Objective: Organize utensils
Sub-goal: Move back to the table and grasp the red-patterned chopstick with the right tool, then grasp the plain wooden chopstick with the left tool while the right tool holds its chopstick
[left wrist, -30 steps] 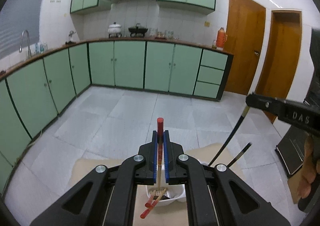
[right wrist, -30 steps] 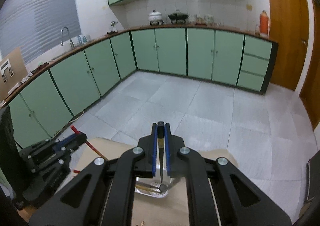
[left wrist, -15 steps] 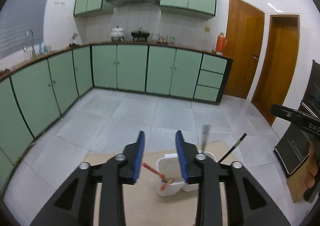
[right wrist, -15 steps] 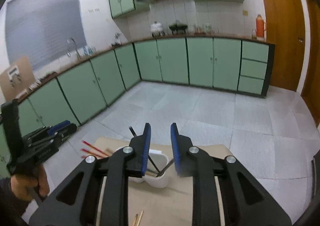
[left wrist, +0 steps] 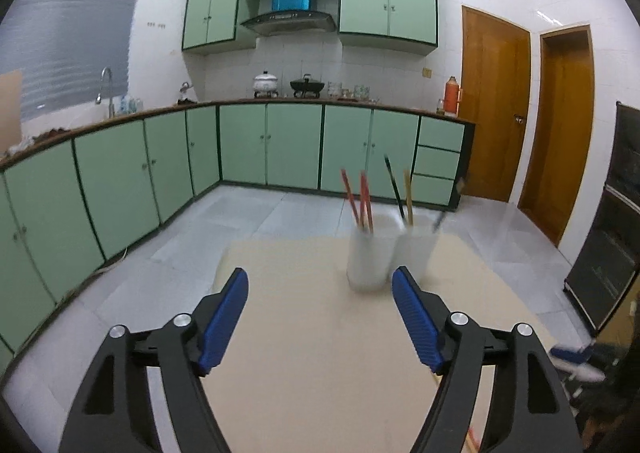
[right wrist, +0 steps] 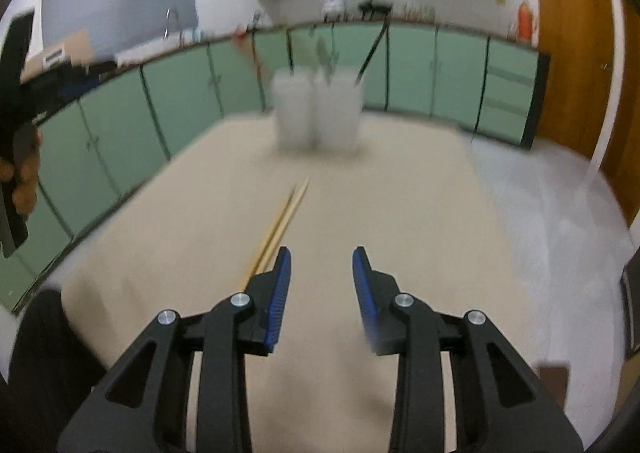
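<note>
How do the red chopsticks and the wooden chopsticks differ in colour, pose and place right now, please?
The red chopsticks stand nearly upright in the left white cup; the wooden chopsticks lie flat on the table, outside any cup. One pair is red, the other pale tan. Neither is gripped.

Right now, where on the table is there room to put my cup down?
The big bare patch of table between the right tool and the white holders is free, to the right of the wooden chopsticks. It is crowded at the far edge, where both holders bristle with chopsticks.
</note>
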Tool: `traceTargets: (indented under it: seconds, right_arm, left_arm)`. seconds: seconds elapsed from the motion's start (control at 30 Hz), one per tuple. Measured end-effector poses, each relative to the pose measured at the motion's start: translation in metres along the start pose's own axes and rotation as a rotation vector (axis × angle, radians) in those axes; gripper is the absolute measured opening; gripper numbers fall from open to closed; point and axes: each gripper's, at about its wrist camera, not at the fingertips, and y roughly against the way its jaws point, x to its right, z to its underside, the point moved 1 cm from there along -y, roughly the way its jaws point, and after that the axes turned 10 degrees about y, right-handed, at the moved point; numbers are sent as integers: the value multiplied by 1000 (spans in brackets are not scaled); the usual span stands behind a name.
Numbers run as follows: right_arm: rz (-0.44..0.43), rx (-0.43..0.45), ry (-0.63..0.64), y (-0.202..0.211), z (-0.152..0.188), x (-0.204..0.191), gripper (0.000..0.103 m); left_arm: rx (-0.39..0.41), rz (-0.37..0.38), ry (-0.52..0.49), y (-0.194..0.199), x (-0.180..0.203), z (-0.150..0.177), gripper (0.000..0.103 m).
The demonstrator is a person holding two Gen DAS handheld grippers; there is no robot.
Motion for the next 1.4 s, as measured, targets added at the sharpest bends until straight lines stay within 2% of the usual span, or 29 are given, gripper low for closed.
traceTargets:
  seconds: [0.13, 0.27, 0.37, 0.57, 0.67, 0.7, 0.77, 0.87, 1.0, 1.27, 1.4]
  right_arm:
    - [-38, -51, 69, -11, 39, -44, 32]
    - [-44, -78, 136, -22, 50, -69, 32]
    - [-54, -70, 156, -28, 47, -84, 32]
    - [-59, -51, 153, -40, 36, -87, 32]
    - [-53, -50, 108, -41, 36, -77, 19]
    - [-47, -51, 98, -42, 36, -71, 9]
    - [-23, -51, 70, -41, 37, -59, 6]
    - [25, -47, 16, -39, 42, -40, 5]
    - [47, -46, -21, -36, 47, -28, 5]
    - [84, -61, -94, -27, 56, 12, 5]
    - [71, -63, -91, -23, 65, 21, 5]
  left_arm:
    - [-12, 0, -19, 18, 8, 62, 74]
    - [-51, -10, -26, 21, 9, 97, 74]
    - [-76, -10, 18, 24, 1, 105, 74]
    - [-85, -12, 16, 20, 0, 107, 74]
    - [-90, -15, 13, 17, 0, 110, 74]
    - [-92, -16, 16, 16, -2, 111, 74]
    - [-101, -18, 25, 14, -3, 113, 74]
    - [-107, -21, 33, 11, -3, 119, 74]
    - [-134, 2, 50, 5, 9, 130, 74]
    - [-214, 82, 38, -15, 55, 155, 74]
    - [-257, 104, 54, -27, 78, 173, 74]
